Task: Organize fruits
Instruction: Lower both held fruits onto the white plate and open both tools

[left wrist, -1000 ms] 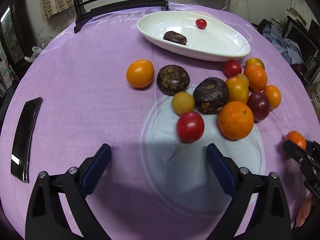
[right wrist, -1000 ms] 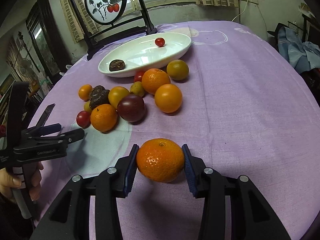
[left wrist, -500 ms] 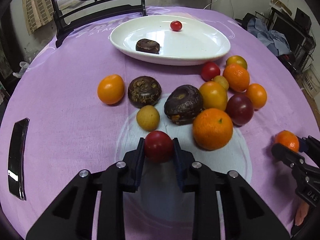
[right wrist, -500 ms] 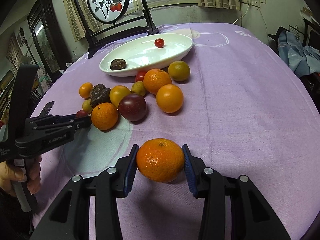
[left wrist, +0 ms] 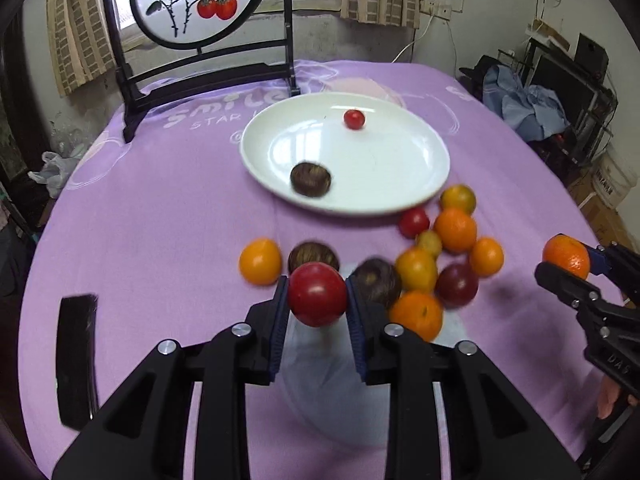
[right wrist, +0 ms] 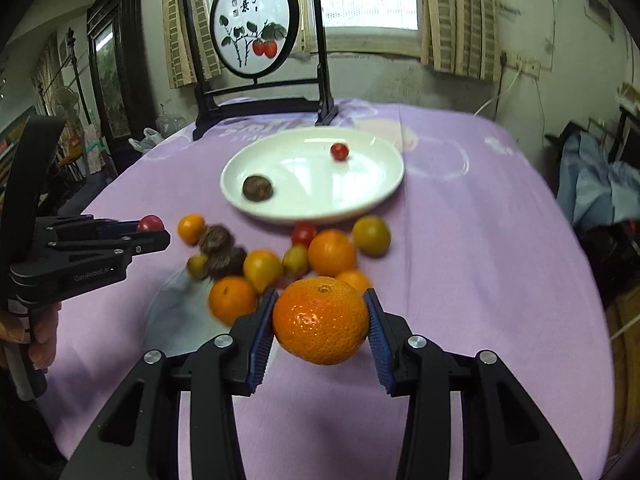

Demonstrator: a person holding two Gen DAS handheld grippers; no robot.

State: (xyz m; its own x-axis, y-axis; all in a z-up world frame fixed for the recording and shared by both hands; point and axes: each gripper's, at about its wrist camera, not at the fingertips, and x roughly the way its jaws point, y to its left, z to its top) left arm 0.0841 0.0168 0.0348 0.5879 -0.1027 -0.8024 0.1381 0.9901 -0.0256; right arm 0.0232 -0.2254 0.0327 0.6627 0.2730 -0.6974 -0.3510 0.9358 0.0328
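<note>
The white plate (left wrist: 436, 168) holds a small tomato (left wrist: 354, 119) and a dark fruit (left wrist: 311, 179). The left gripper (left wrist: 318, 300) clamps a red tomato (left wrist: 317, 294) above the loose pile (left wrist: 418, 270); the right gripper (right wrist: 320, 330) grips an orange (right wrist: 320, 320).

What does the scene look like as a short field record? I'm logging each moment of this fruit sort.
left claw: shut on red tomato, lifted off the cloth
right claw: shut on orange, lifted
white plate: holds one small red tomato and one dark brown fruit
purple cloth: loose fruit clustered just in front of the plate
</note>
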